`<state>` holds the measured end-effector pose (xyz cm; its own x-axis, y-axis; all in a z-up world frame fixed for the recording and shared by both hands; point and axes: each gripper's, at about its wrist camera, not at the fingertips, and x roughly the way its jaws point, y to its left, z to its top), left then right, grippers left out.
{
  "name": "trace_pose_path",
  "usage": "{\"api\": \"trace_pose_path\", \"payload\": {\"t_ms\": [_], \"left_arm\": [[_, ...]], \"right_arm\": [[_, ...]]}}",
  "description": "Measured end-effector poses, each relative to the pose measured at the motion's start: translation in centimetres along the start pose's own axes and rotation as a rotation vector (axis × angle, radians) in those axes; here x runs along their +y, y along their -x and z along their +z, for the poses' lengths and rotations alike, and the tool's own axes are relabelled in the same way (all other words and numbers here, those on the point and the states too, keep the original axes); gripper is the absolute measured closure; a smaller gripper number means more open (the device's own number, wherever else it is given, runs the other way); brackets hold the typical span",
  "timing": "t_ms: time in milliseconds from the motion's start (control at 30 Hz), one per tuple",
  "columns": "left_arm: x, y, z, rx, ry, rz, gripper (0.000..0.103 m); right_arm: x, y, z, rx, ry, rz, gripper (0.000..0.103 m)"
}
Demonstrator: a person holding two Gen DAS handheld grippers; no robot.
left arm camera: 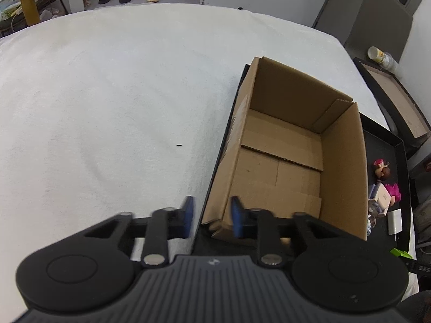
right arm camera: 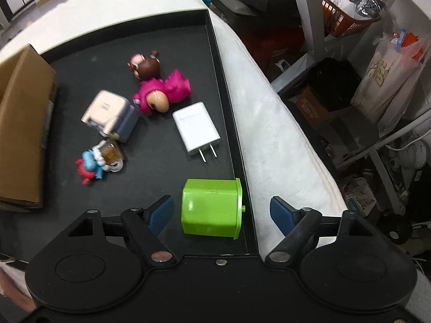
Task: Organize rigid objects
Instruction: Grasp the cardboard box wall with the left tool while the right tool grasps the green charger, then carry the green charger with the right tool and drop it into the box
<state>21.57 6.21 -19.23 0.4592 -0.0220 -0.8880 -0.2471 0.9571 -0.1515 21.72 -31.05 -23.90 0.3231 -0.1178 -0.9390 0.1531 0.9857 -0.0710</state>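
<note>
An open, empty cardboard box point(left arm camera: 291, 145) stands on a black tray point(right arm camera: 172, 37). My left gripper point(left arm camera: 211, 216) is open, its fingers astride the box's near left wall. On the tray lie a green block point(right arm camera: 211, 208), a white charger plug point(right arm camera: 196, 127), a pink figurine point(right arm camera: 164, 91), a brown-haired figurine point(right arm camera: 145, 66), a cream and purple toy point(right arm camera: 110, 114) and a small red and blue figure point(right arm camera: 90, 168). My right gripper point(right arm camera: 222, 214) is open, with the green block between its fingers, untouched. The box's side shows at the left of the right wrist view point(right arm camera: 24, 123).
The tray lies on a white cloth-covered table point(left arm camera: 107, 94). The table's right edge point(right arm camera: 282, 123) drops to a cluttered floor with boxes, a bag and a red basket point(right arm camera: 347, 8). A dark side table point(left arm camera: 396, 102) stands beyond the tray.
</note>
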Motion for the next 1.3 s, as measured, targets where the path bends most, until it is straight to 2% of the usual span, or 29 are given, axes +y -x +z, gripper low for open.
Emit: {"api": "trace_pose_path", "payload": {"t_ms": [67,100,167,400,800,967,1300], "left_arm": [[-0.2,0.1,-0.2,-0.007,-0.015,-0.012,0.093],[-0.4,0.2,-0.3,-0.012,-0.024,-0.012,0.093],[-0.3,0.3,-0.4,-0.018,-0.025,-0.020,0.093],[0.3,0.5,-0.5,-0.009,-0.011,-0.055,0.093],[0.9,0.6,-0.4,0.000,-0.011,-0.100,0.092],[0.8,0.8,-0.6,-0.014,-0.032,-0.107,0.093],[1.4,0.6,-0.7,-0.009,-0.008,-0.131,0.092]], "right_arm": [[0.1,-0.6,-0.2,0.008,0.006,-0.009,0.036],[0.1,-0.9,-0.3,0.018,-0.001,0.007,0.047],[0.1,-0.6,-0.5,0.005,-0.005,0.018,0.054],[0.9,0.8,-0.6,-0.015,0.000,0.069,0.055],[3.6,5.6,0.4,-0.118,0.039,0.133,0.055],[5.3,7.8,1.0,-0.168,0.055,0.159,0.055],[9.3,10.8,2.1,-0.233,0.110,0.204,0.054]]}}
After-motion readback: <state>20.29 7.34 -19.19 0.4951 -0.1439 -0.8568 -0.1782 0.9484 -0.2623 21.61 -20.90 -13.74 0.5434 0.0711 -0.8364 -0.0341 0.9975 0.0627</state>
